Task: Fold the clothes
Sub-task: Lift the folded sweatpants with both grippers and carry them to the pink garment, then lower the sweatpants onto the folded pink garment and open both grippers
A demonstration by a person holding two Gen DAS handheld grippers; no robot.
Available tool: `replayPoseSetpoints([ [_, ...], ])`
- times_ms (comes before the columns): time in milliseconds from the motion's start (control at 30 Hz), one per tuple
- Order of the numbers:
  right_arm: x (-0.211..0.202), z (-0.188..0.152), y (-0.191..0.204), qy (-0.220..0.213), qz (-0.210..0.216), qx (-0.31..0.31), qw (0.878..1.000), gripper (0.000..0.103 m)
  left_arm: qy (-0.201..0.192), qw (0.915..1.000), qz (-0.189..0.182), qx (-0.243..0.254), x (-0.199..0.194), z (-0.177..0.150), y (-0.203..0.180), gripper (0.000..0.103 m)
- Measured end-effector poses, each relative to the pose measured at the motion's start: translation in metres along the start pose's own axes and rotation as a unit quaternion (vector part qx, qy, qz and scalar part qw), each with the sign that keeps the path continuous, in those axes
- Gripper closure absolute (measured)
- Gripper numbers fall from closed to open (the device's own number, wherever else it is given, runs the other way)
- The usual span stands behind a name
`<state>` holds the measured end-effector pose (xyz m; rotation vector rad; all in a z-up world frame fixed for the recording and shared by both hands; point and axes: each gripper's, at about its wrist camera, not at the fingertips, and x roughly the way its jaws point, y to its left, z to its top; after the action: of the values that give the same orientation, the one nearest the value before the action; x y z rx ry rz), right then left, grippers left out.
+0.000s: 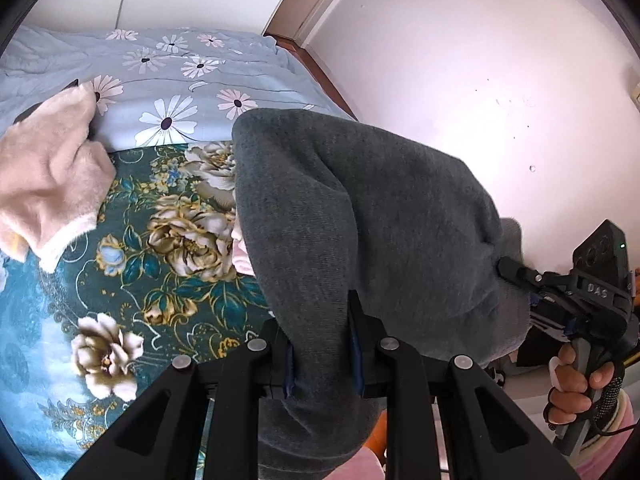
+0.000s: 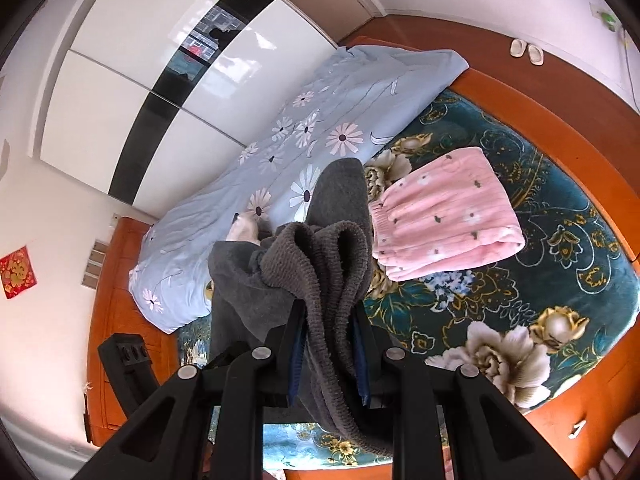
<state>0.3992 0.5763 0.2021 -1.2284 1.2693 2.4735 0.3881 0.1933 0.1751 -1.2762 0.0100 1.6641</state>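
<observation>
Both grippers clamped on the grey knit sweater [image 1: 360, 208], held up off the teal floral bedspread [image 1: 168, 240]: left gripper [image 1: 322, 344] pinches a plain edge, right gripper [image 2: 328, 344] grips the bunched ribbed hem, folded pink pyjama trousers [image 2: 444, 216] lying on the bed beside it.

Grey sweater [image 1: 360, 216], ribbed knit at hem, centre frame. Pink fleece garment [image 2: 444, 220], small dark and white motifs, right. Teal bedspread [image 2: 560, 248], gold-cream roses. Pale blue quilt [image 2: 280, 140], white daisies, upper left. Cream plush garment [image 1: 48, 176], left.
</observation>
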Motion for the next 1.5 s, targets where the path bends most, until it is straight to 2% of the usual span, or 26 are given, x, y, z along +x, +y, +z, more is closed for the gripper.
replayPoseSetpoints([
  [200, 0.033, 0.025, -0.018, 0.028, -0.003, 0.028, 0.999, 0.080, 0.002, 0.9999, 0.007, -0.014, 0.022, 0.010, 0.009, 0.081],
  [400, 0.074, 0.052, -0.030, 0.063, -0.014, 0.011, 0.998, 0.080, 0.025, 0.9989, 0.022, -0.034, 0.066, 0.028, 0.021, 0.081],
  [667, 0.113, 0.093, -0.095, 0.097, -0.047, 0.059, 0.992, 0.080, 0.087, 0.9949, 0.011, -0.050, 0.162, 0.052, 0.018, 0.081],
  [933, 0.151, 0.156, -0.161, 0.124, -0.074, 0.102, 0.984, 0.080, 0.117, 0.9915, 0.009, -0.057, 0.247, 0.096, 0.010, 0.081],
  [1133, 0.200, 0.206, -0.184, 0.152, -0.084, 0.088, 0.981, 0.080, 0.129, 0.9885, 0.020, -0.076, 0.300, 0.123, 0.025, 0.081],
  [1233, 0.231, 0.222, -0.196, 0.165, -0.094, 0.080, 0.978, 0.080, 0.136, 0.9849, 0.038, -0.101, 0.329, 0.127, 0.040, 0.081],
  [1333, 0.255, 0.227, -0.209, 0.188, -0.110, 0.072, 0.973, 0.080, 0.155, 0.9749, 0.055, -0.150, 0.352, 0.122, 0.060, 0.080],
  [1500, 0.266, 0.230, -0.224, 0.215, -0.108, 0.052, 0.969, 0.076, 0.148, 0.9675, 0.065, -0.195, 0.340, 0.109, 0.073, 0.071],
])
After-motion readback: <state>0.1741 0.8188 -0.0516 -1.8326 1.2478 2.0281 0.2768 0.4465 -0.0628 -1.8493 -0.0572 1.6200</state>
